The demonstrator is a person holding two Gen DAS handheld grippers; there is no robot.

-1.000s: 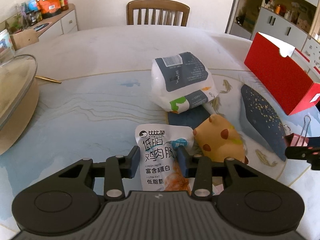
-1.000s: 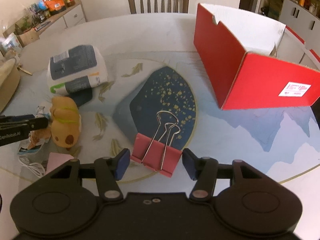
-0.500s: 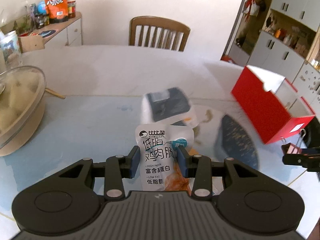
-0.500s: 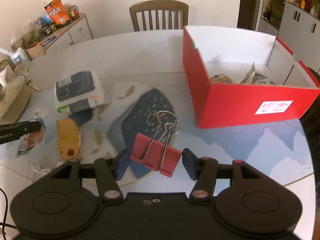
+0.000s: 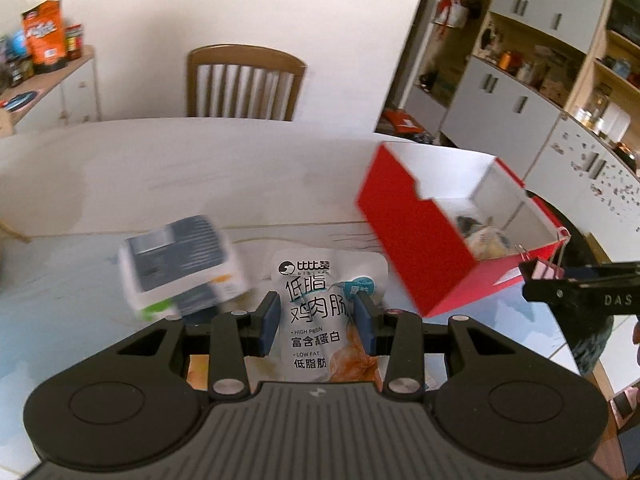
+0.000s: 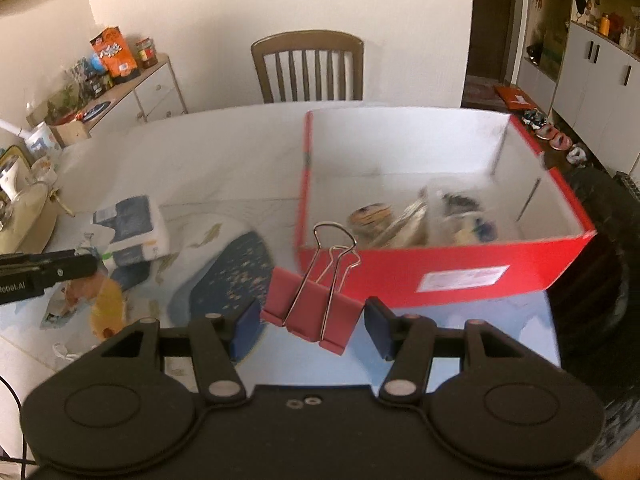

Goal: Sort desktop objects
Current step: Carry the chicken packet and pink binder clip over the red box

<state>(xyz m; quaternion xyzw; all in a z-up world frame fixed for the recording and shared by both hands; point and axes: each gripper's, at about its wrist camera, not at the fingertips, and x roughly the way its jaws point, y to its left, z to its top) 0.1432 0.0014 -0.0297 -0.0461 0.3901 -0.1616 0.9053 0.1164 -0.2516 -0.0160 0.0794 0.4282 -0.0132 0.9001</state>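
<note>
My left gripper [image 5: 316, 322] is shut on a white snack pouch [image 5: 326, 304] with Chinese print, held above the table. A pink binder clip [image 6: 316, 312] sits clamped in my right gripper [image 6: 310, 326], its wire handles pointing forward. Ahead of both stands the red box [image 6: 460, 272], open at the top, with several small items lying inside. In the left wrist view the red box [image 5: 420, 252] is at the right, and the right gripper [image 5: 580, 284] with its binder clip [image 5: 542, 270] hovers by the box's near corner. The left gripper [image 6: 44, 270] shows at the left edge of the right wrist view.
On the table lie a white and blue tissue pack [image 6: 132, 232], a yellow plush toy [image 6: 106, 308] and a dark blue speckled pad [image 6: 228, 276]. A wooden chair [image 5: 242, 82] stands behind the table. A covered bowl [image 6: 24, 216] sits far left.
Both grippers have risen and swung right toward the red box, each keeping its load. The box's inside has come into view; the tissue pack and plush toy have slid left and lower.
</note>
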